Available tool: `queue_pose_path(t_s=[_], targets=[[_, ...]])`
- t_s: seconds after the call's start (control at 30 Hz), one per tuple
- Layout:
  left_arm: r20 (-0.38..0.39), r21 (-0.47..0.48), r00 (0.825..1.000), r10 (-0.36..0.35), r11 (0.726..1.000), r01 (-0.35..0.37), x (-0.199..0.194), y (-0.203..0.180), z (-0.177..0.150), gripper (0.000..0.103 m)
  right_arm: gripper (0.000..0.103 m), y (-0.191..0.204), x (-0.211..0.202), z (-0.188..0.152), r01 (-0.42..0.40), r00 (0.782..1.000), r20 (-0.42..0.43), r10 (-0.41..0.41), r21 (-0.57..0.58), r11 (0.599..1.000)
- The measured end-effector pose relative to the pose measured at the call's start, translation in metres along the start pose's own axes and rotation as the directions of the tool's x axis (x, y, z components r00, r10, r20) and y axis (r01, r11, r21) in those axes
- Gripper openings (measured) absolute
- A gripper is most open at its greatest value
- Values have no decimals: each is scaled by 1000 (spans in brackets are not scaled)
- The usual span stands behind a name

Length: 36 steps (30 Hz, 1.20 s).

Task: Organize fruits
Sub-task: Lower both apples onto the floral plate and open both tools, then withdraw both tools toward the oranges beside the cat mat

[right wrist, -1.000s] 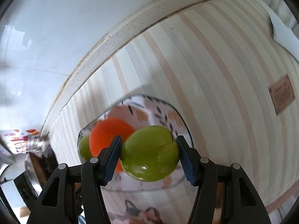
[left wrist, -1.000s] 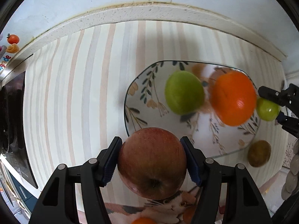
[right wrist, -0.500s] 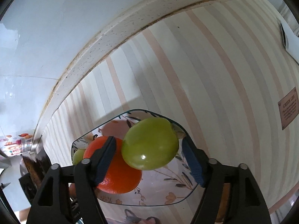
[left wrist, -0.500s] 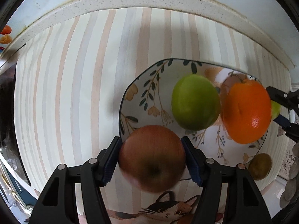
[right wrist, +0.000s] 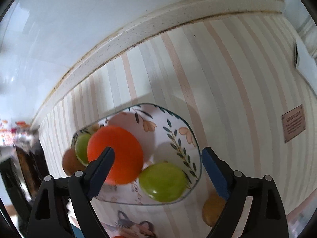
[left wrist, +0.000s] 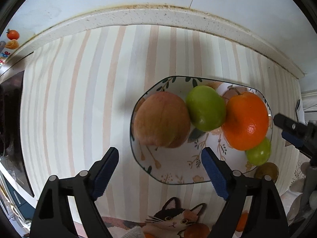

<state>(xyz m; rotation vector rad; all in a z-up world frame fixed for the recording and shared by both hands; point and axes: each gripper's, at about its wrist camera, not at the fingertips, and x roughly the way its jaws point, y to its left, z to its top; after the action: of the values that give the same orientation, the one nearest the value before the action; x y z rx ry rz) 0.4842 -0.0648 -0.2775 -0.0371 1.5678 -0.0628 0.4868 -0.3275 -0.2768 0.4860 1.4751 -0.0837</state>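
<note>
While both grippers' fingers (left wrist: 215, 175) open empty, four fruits crowd plate (left wrist: 174, 176), brown fruit (left wrist: 267, 171) beside.

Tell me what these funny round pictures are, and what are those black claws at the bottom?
A person holds a grabbing tool in each hand, with a camera looking along its fingers. One picture comes from the left gripper, the other from the right gripper. Both are opening and hold nothing. Below them, on a striped tablecloth, sits a flowery plate holding a big reddish apple, a large green fruit, a round orange and a smaller green fruit. A brownish fruit lies just off the plate.
</note>
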Motion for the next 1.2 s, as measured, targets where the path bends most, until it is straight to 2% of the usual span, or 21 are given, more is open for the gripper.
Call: queue_pose_path(t_s=[0.13, 0.37, 0.6, 0.73, 0.93, 1.2], targets=[[37, 4, 999, 26, 1000, -26, -15, 0, -10, 85, 92, 7, -18, -22, 44, 998, 54, -39, -88, 995], [100, 17, 994, 38, 999, -40, -39, -4, -46, 85, 92, 18, -53, -75, 123, 984, 154, -89, -231, 965], [187, 52, 982, 29, 998, -39, -83, -13, -92, 85, 92, 27, -81, -120, 126, 977, 199, -75, -259, 958], [236, 59, 972, 9, 998, -24, -108, -13, -108, 85, 92, 33, -109, -142, 138, 963, 261, -66, -270, 953], [296, 72, 955, -15, 997, -6, -135, -11, -134, 85, 92, 40, -152, -171, 164, 931, 361, -56, -277, 947], [359, 95, 932, -44, 995, 11, -169, -7, -163, 85, 92, 46, -193, -201, 133, 908, 418, -8, -271, 953]])
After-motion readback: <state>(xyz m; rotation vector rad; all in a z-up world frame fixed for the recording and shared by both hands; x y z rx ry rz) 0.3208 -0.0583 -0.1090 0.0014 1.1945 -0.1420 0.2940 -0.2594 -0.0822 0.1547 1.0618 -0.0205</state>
